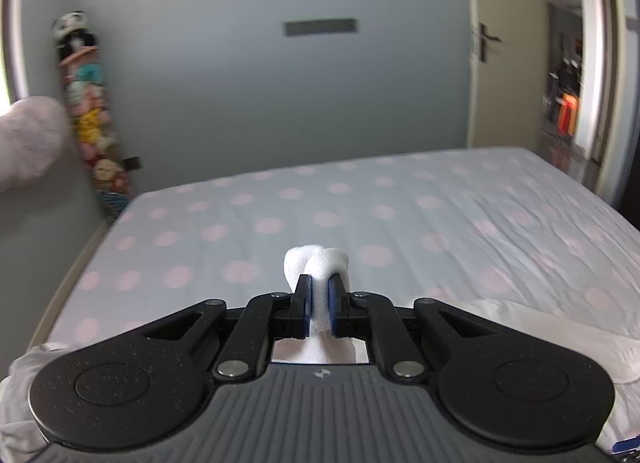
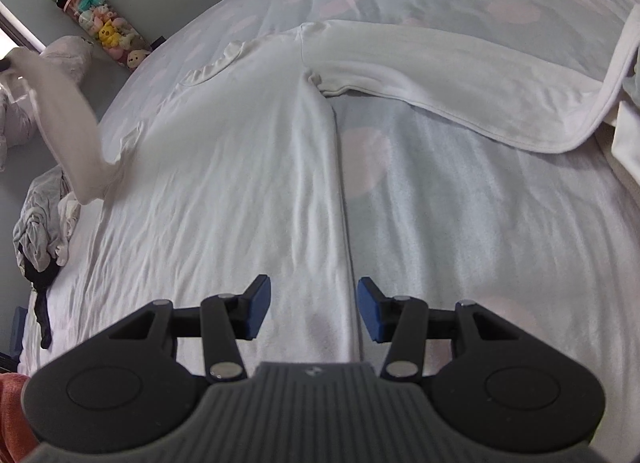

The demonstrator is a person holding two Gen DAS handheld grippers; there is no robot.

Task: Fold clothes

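Observation:
A white long-sleeved shirt lies flat on the polka-dot bed sheet, its right sleeve stretched out to the right. My left gripper is shut on a bunch of the shirt's white fabric and holds it above the bed. That lifted left sleeve shows in the right wrist view, rising off the shirt's left side. My right gripper is open and empty, hovering just above the shirt's right side seam near the hem.
A tall tube of plush toys stands in the far left corner by the grey wall. A pile of grey and dark clothes lies at the bed's left edge. An open door is at the right.

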